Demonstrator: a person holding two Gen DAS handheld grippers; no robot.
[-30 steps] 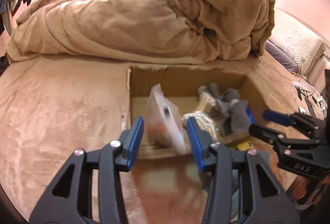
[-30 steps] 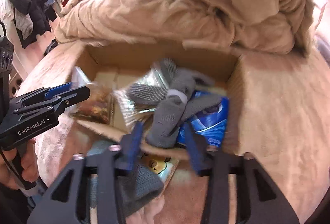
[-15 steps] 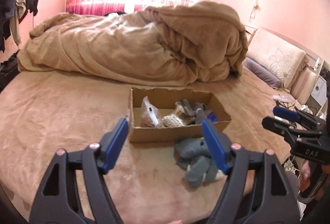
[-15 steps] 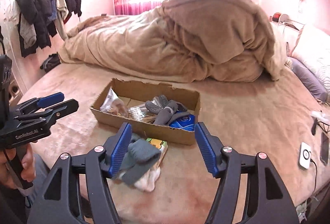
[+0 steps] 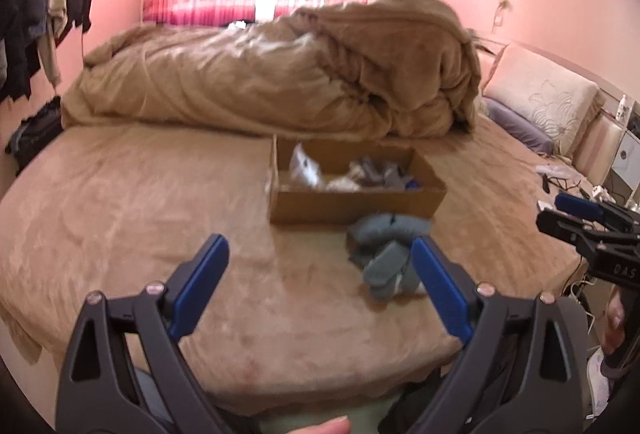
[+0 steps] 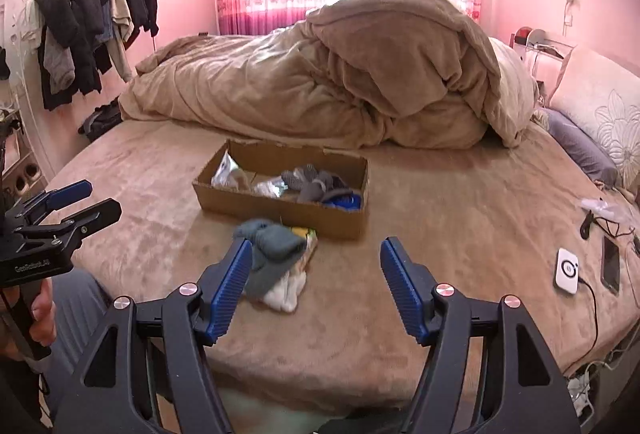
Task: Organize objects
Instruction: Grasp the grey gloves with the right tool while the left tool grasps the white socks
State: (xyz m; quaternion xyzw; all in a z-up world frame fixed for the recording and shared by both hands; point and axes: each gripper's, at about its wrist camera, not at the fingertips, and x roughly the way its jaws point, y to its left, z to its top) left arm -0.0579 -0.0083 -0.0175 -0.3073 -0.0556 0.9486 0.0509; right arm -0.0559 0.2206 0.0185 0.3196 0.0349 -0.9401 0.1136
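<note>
Both the left gripper (image 5: 320,274) and right gripper (image 6: 316,274) hang spread and empty. The socks (image 6: 276,254) near the bed's (image 6: 460,218) front edge look soft, light; pinch the top fold.

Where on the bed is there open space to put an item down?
Bare bedspread left of the cardboard box, toward the bed's edge, and right of it up to the phone. Crowded: the sock pile against the box's front, the duvet behind.
</note>
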